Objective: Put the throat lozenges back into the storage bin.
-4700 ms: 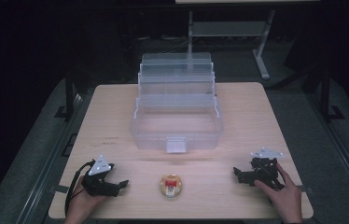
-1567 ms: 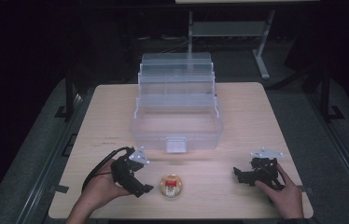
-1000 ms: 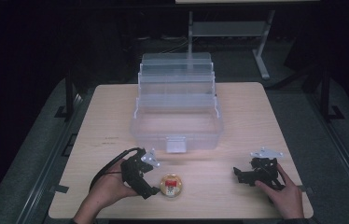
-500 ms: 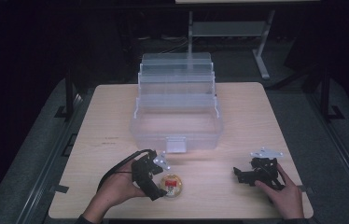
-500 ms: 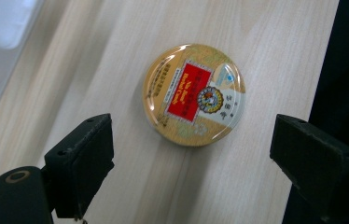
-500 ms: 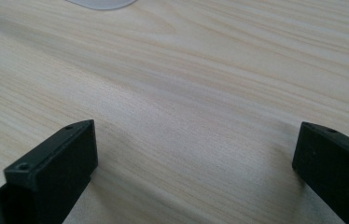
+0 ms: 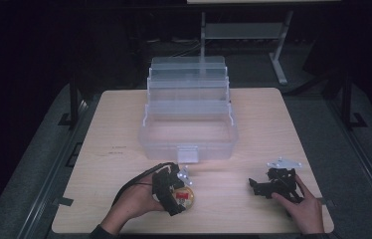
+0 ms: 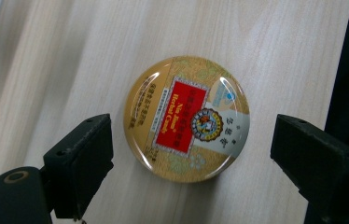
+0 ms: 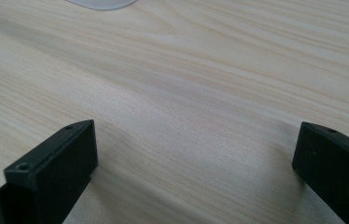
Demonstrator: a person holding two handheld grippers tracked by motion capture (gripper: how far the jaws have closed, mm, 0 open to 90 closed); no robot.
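Left claw (image 8: pixel 186 154) wide, straddling round tin (image 8: pixel 186 119), gaps both sides; right claw (image 9: pixel 191 168) wide over bare table (image 9: pixel 210 70).

My left gripper (image 7: pixel 176 191) straddles the tin (image 8: pixel 186 118) near the table's (image 7: pixel 273 129) front edge; the open box (image 7: pixel 188 130) lies behind it, my right gripper (image 7: pixel 257 186) far right.

You are looking at a round tin (image 8: pixel 186 117) showing gold floral print around a red label with white lettering, between black jaws, on a pale wood-grain table (image 8: pixel 266 42).
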